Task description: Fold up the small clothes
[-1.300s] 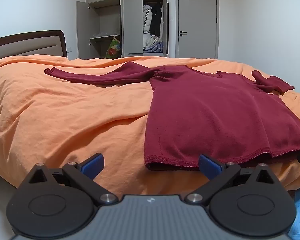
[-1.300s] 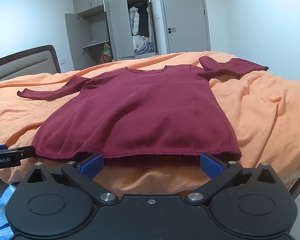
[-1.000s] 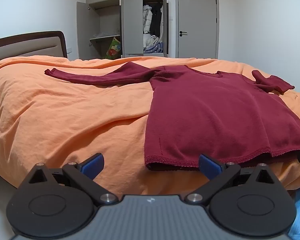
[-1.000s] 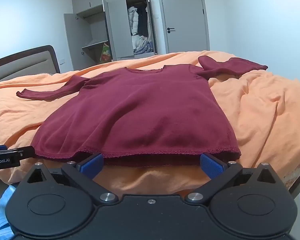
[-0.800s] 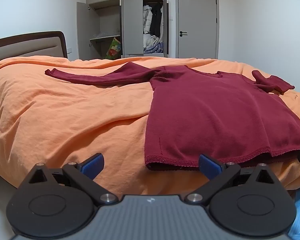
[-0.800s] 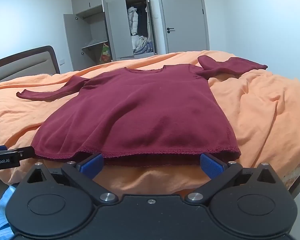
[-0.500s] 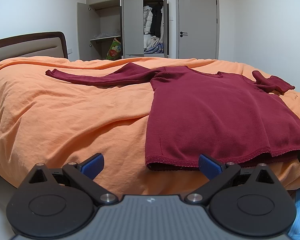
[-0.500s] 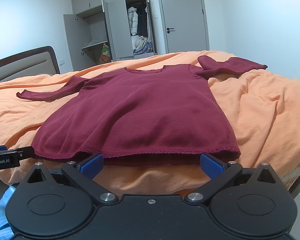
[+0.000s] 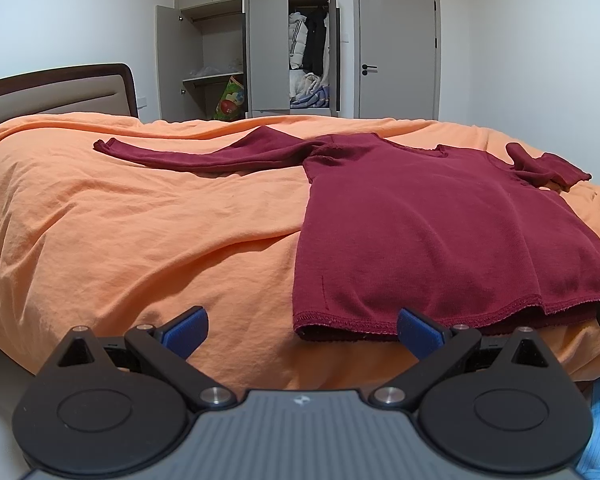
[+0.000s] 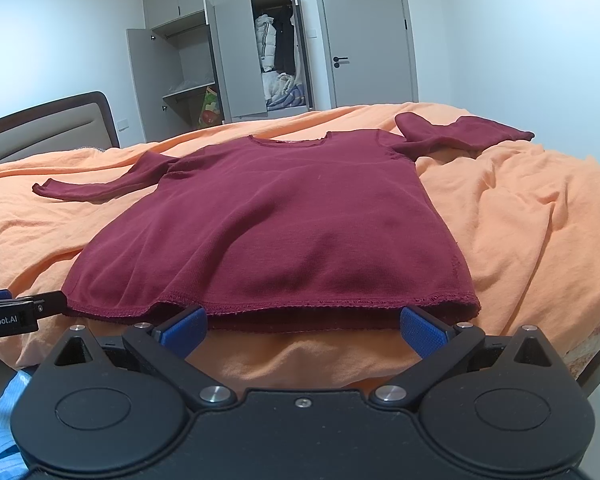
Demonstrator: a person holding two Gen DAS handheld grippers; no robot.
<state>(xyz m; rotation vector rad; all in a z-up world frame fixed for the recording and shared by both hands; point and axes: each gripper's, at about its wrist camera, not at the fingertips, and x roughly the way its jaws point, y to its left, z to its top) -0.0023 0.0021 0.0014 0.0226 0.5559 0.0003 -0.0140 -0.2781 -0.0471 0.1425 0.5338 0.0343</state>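
Observation:
A dark red long-sleeved top (image 9: 428,232) (image 10: 276,224) lies flat on the orange bed cover, hem toward me, neck toward the wardrobe. One sleeve (image 9: 196,156) stretches out to the left; the other sleeve (image 10: 460,134) lies bunched at the right. My left gripper (image 9: 302,330) is open, just short of the hem's left corner. My right gripper (image 10: 302,330) is open too, with nothing between its blue pads, in front of the hem's middle. The left gripper's side (image 10: 16,312) shows at the left edge of the right wrist view.
The orange bed cover (image 9: 140,232) is wrinkled and drops off at the near edge. A padded headboard (image 9: 60,92) stands at the left. Behind the bed, a grey wardrobe (image 9: 260,48) has its doors open beside a shut door (image 9: 396,48). Blue striped cloth (image 10: 0,412) shows low left.

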